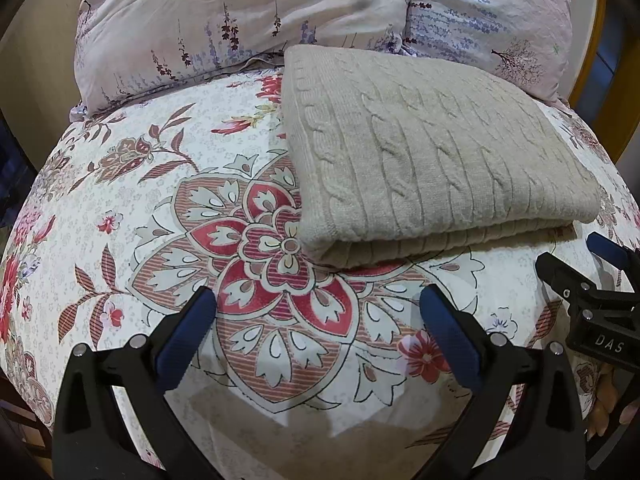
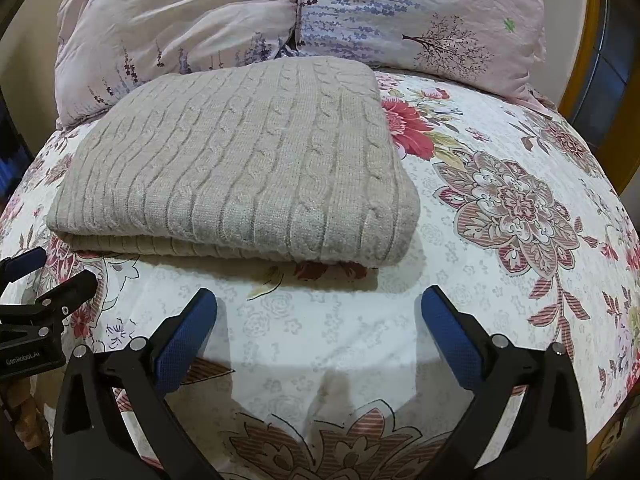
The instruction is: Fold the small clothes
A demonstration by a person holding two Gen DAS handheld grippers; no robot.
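Note:
A beige cable-knit sweater point(image 1: 432, 160) lies folded into a neat rectangle on the floral bedsheet point(image 1: 132, 200); the right wrist view shows the same sweater point(image 2: 240, 168) at centre left. My left gripper point(image 1: 318, 304) hovers open over the sheet just in front of the sweater's near edge, nothing between its blue-padded fingers. My right gripper point(image 2: 319, 304) is open too, a short way in front of the folded edge, empty. Each gripper shows in the other's view: the right one point(image 1: 576, 256) at the right edge, the left one point(image 2: 60, 272) at the left edge.
Two pale lilac floral pillows point(image 1: 240, 20) point(image 2: 420, 20) lie behind the sweater at the head of the bed. A yellow frame point(image 2: 592, 40) and dark surroundings border the bed on the right. Bare sheet point(image 2: 500, 200) spreads right of the sweater.

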